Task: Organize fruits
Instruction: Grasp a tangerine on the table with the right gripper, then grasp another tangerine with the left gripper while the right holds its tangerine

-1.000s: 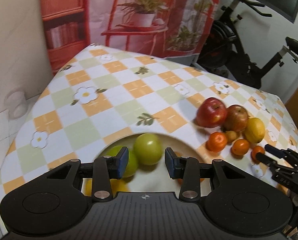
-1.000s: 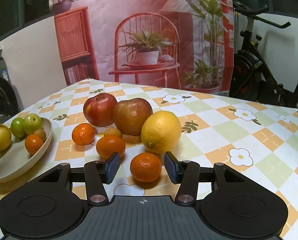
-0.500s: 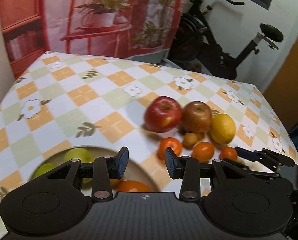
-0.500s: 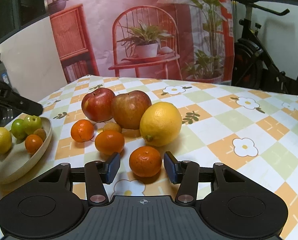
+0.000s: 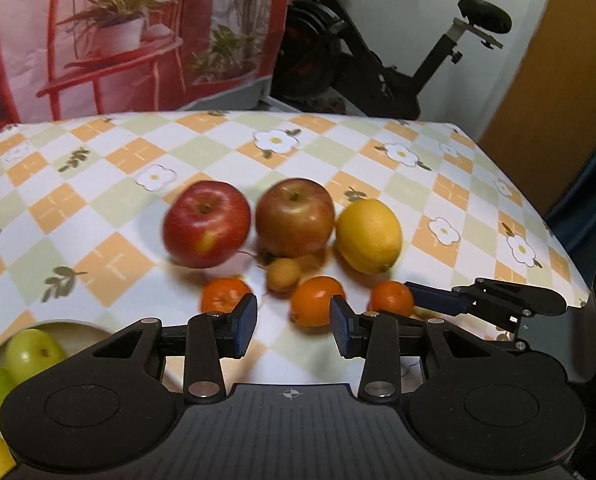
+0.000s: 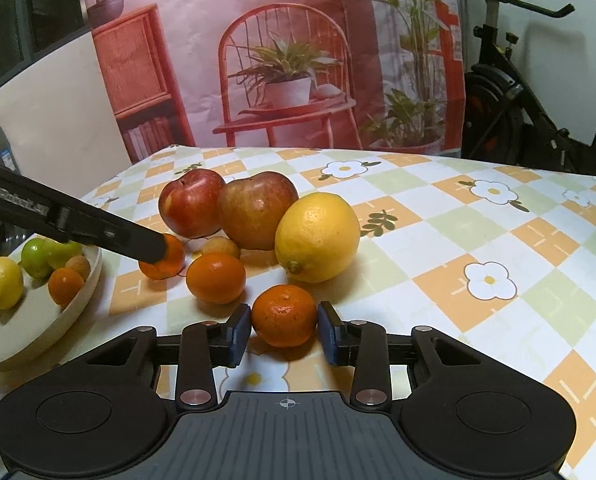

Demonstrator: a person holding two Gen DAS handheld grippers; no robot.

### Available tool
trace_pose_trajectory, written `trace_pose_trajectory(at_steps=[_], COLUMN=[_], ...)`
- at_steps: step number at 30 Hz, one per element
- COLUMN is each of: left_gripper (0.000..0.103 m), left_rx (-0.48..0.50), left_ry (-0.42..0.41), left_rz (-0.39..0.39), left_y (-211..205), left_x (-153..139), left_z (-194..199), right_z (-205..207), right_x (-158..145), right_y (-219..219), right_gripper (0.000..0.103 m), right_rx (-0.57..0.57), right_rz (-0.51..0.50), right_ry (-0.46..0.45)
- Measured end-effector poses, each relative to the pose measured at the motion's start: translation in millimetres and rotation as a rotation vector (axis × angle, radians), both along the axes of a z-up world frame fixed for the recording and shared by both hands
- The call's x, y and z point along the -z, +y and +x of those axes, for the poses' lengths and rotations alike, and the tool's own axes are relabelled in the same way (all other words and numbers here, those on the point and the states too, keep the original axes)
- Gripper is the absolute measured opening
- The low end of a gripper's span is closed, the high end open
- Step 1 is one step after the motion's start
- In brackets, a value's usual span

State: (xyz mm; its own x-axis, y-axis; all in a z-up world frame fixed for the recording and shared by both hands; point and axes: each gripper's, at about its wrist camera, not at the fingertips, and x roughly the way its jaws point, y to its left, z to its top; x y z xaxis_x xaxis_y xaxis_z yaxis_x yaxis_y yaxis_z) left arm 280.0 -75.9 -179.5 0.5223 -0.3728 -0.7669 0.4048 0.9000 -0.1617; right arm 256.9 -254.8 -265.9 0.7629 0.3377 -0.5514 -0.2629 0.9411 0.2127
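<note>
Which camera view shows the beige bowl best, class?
The right wrist view. There the beige bowl shows its rim, its side wall and the fruit lying in it. The left wrist view catches only a sliver of its rim at the lower left corner, mostly hidden behind the left gripper body.

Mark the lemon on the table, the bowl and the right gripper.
lemon point(image 6: 317, 237): right wrist view, middle of its peel.
bowl point(image 6: 38, 330): right wrist view, bare inner wall.
right gripper point(image 6: 284, 334): right wrist view, midway between fingertips.

Red apple point(image 5: 206, 224) motion-blurred; bowl point(image 5: 74, 326) largely behind left gripper's body.
</note>
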Motion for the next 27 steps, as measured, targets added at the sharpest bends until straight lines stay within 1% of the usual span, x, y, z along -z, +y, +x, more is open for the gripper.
trace_pose_trajectory(at_steps=[2, 5, 10, 12, 16, 27], left_gripper=[0.042, 0.042, 0.042, 0.042, 0.042, 0.042], left_rx=[-0.003, 0.008, 0.04, 0.047, 0.041, 0.029], left_ry=[0.015, 0.014, 0.009, 0.001, -0.002, 0.027], left_rz=[-0.007, -0.007, 0.021, 0.04, 0.056, 0.052], left_y=[-3.9, -12.1, -26.5, -31.3, -32.6, -33.5], left_x=[3.3, 5.6, 10.6, 12.7, 15.7, 23.7], left_z=[2.4, 4.6, 6.6, 7.5, 10.6, 18.1], right_z=[-0.6, -4.9, -12.6, -12.7, -11.3, -10.6], right_x=[-0.4, -1.7, -2.6, -2.7, -1.7, -0.6], right_y=[-0.8, -3.8, -12.7, -18.0, -25.2, -21.7], right_gripper=[0.033, 0.033, 0.033, 0.033, 0.033, 0.033], right_rx=[0.0, 0.009, 0.031, 0.043, 0.057, 0.047], right_rz=[0.001, 0.001, 0.015, 0.044, 0.079, 0.074], right_ry=[-0.003, -0.018, -0.031, -0.032, -0.023, -0.021])
